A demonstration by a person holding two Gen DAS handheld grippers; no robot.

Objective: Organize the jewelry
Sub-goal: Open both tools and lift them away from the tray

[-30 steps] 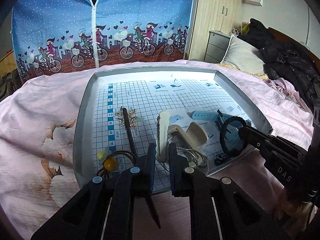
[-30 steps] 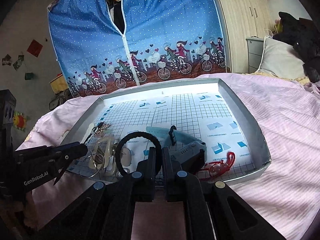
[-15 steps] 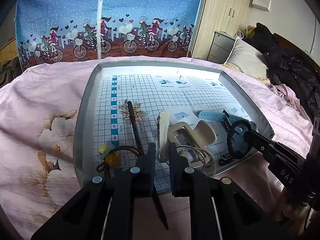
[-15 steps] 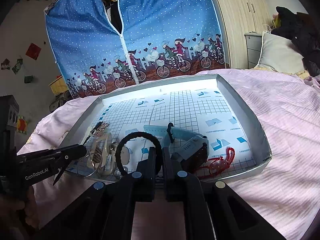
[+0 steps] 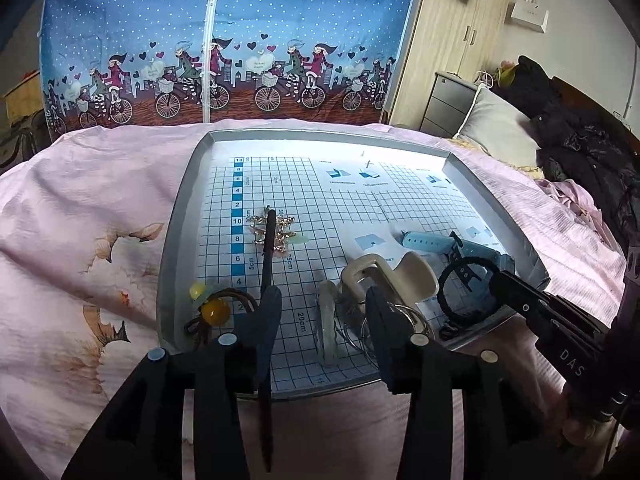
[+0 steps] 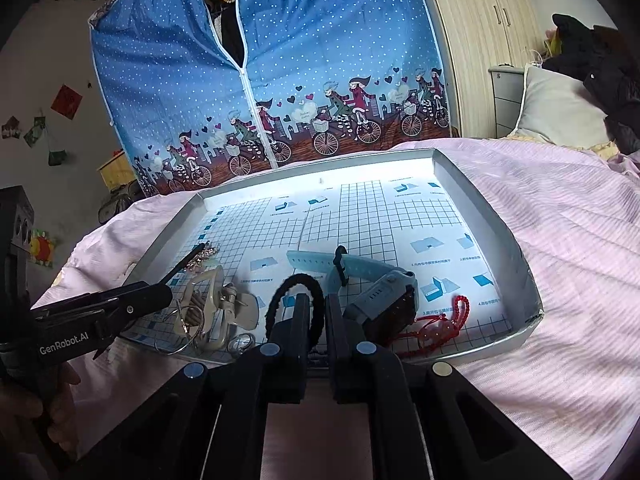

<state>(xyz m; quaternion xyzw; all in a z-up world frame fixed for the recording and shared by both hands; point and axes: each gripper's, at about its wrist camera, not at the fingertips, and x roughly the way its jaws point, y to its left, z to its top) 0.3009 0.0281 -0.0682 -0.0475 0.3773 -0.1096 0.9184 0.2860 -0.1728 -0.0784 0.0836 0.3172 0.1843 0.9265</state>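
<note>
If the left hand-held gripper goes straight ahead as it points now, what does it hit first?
Likely the clear hair clip, lying between the open fingers of the left hand-held gripper. The beige claw clip sits just beyond, to the right. Depth is hard to judge.

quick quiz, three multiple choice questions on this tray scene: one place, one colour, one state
1. Where does the red beaded cord bracelet lie?
A. the tray's near right corner
B. on the bedspread
C. the tray's far edge

2. What colour is the rubbery wristwatch strap?
A. pink
B. light blue
C. black

3. The left hand-held gripper is:
A. shut tight
B. open
C. out of view

Answers: A, it sits by the corner wall of the grey shallow tray; B, the strap is pale blue; B, its jaws stand wide apart.
</note>
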